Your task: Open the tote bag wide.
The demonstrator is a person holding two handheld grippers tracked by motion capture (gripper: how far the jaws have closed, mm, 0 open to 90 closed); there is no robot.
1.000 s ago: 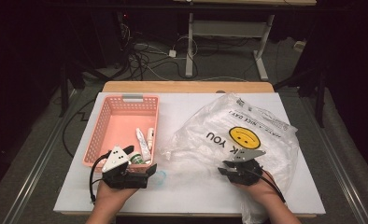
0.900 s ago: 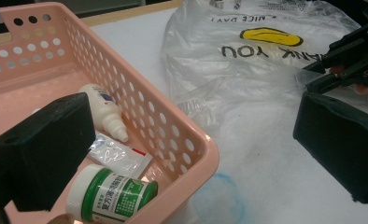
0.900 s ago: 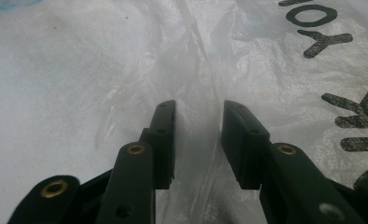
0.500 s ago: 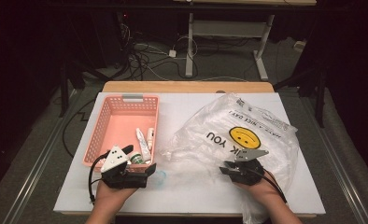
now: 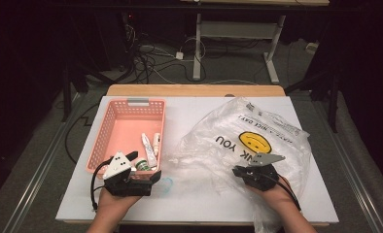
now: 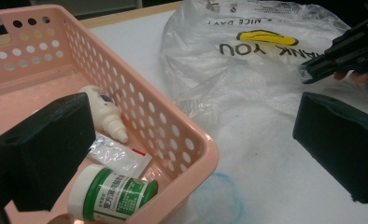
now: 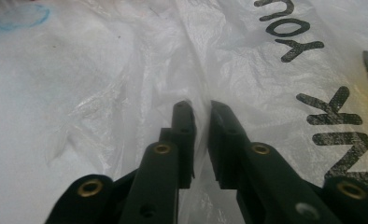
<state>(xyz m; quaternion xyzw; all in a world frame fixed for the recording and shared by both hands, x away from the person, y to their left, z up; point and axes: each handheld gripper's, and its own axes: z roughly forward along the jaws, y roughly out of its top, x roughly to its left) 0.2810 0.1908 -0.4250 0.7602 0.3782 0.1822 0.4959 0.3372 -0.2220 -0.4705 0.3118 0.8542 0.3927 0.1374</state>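
The right gripper [image 7: 201,109] has just closed its jaws, pinching a fold of the one plastic bag [image 5: 248,145], which lies crumpled on the table's [image 5: 189,114] right half. The left gripper [image 6: 187,154] holds its jaws spread astride the pink basket's [image 5: 113,127] near corner. Inside lie two tubes [image 5: 147,148] and one green-labelled jar [image 6: 112,193].

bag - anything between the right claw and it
Nothing visible. The right claw has just been closing and its jaws pinch a fold of the bag directly, plastic between them.
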